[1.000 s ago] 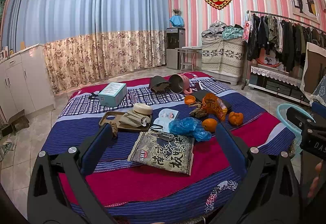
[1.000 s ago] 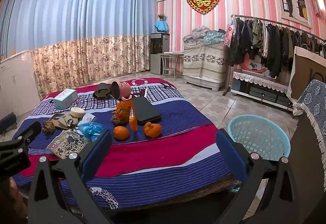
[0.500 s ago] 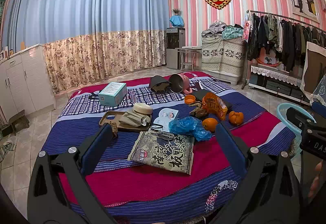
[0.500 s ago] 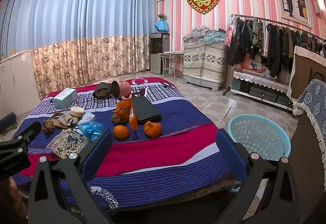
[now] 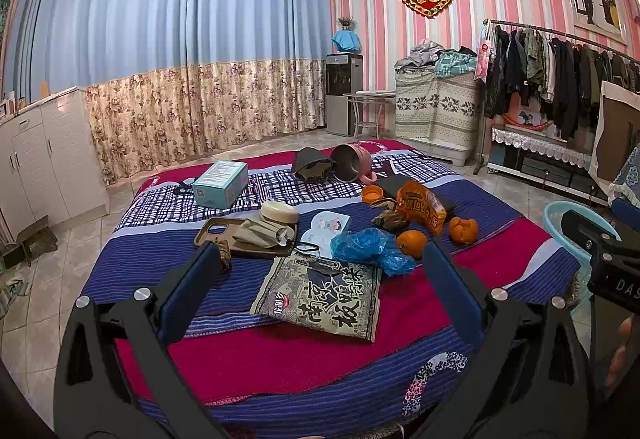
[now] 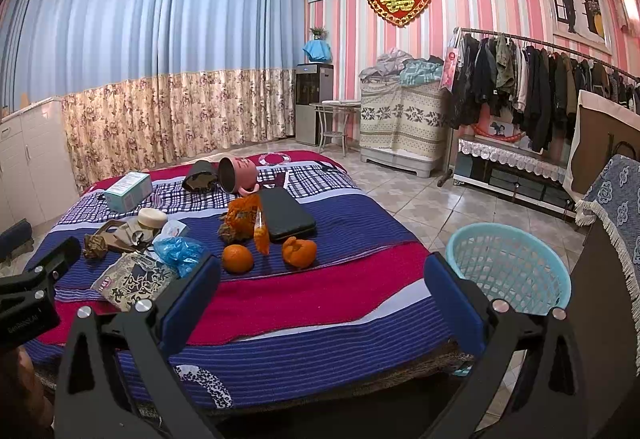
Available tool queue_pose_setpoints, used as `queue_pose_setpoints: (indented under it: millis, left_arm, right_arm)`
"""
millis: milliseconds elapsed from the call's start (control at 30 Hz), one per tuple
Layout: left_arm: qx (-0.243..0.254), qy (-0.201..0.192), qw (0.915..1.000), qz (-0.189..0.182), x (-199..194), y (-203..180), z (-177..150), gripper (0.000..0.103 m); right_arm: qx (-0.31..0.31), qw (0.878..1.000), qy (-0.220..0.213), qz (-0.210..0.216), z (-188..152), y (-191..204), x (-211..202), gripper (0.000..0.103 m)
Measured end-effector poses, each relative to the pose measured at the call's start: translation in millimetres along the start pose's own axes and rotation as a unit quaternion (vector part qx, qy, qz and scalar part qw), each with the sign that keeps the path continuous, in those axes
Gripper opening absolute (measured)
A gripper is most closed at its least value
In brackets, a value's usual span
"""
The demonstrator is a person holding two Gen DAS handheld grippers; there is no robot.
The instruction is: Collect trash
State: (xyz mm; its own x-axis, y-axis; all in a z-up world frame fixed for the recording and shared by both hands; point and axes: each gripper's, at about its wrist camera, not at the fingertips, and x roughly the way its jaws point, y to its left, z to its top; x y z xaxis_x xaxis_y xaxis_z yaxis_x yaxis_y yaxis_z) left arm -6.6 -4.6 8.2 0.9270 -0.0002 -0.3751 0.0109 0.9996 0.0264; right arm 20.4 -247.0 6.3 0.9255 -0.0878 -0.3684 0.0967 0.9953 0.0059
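Left claw (image 5: 320, 271) spread wide, empty, hovering above the near edge of a bed (image 5: 280, 351) under a striped blue and red cover. Right claw (image 6: 320, 279) likewise wide apart and empty, above the bed's near right corner.

Scattered over the bed, well ahead of both claws: a flat printed snack bag (image 5: 320, 297) lying nearest the left claw, between its fingers in that view; just beyond, touching its far right corner, a crumpled blue plastic bag (image 5: 370, 249). Right of that, a whole orange (image 5: 412, 242) and, a little apart, a split orange peel (image 5: 463, 229). Behind the oranges, an orange snack packet (image 5: 422, 208), standing tilted, with a brown crumpled wad (image 5: 390, 219) beside it and a black flat case (image 6: 286, 214) just behind. Left of the blue bag, a small printed card (image 5: 328, 229), then a brown tray (image 5: 240, 239) carrying a grey cloth-like bundle, with a round cream tin (image 5: 280, 212) at its far edge. Another brown crumpled wad (image 6: 95, 246) at the tray's near corner. Further back, a teal box (image 5: 221, 184), a dark pouch (image 5: 314, 167) and a pink mug (image 5: 354, 167) tipped on its side.

On the tiled floor off the bed's right corner, a light-blue plastic basket (image 6: 508, 271), just beside the right claw's outer finger in the right view.
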Motion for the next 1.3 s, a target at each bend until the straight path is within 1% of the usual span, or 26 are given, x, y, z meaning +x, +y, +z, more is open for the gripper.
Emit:
queue_pose_setpoints:
  millis: [733,1167,1300]
  left_arm:
    - [0.001,0.001,1.0,0.0,0.5,0.0,-0.2,0.098]
    - [0.0,0.003,1.0,-0.001,-0.3,-1.2,3.2,0.098]
    - [-0.002,0.0,1.0,-0.002,4.6,2.2,-3.8,0.098]
  right_arm:
    - [0.0,1.0,-0.003,0.0,-3.1,-2.6,1.1,0.099]
    - [-0.003,1.0,0.0,0.0,-7.0,2.6,3.4,0.099]
    - [-0.002,1.0,0.0,0.001,-7.7,2.7,4.0,0.099]
